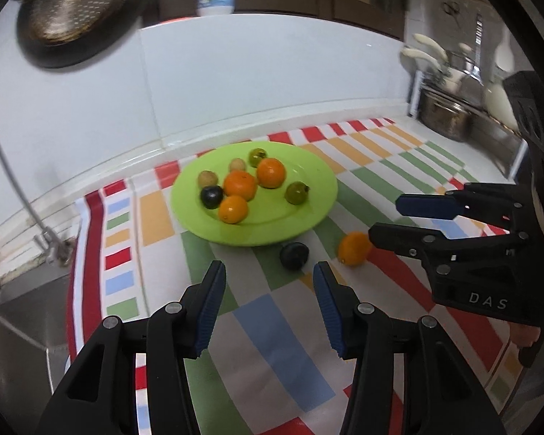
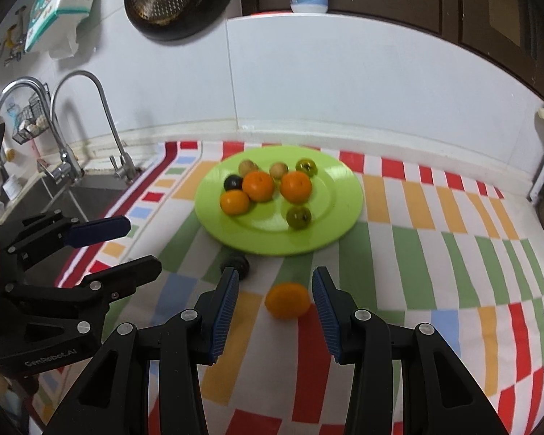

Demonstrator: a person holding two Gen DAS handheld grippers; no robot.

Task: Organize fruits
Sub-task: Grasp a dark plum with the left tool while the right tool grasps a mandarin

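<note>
The right tool (image 2: 275, 299) has its jaws spread apart, and a loose orange (image 2: 287, 300) lies on the striped cloth (image 2: 435, 253) just ahead between the fingertips, touching neither. A dark fruit (image 2: 240, 264) sits at 11 o'clock from the orange, half hidden behind the left fingertip. Beyond, at 12 o'clock, the green plate (image 2: 341, 195) carries three oranges and smaller fruits. The left tool (image 2: 136, 244), also spread wide, hangs at 9 o'clock.
</note>
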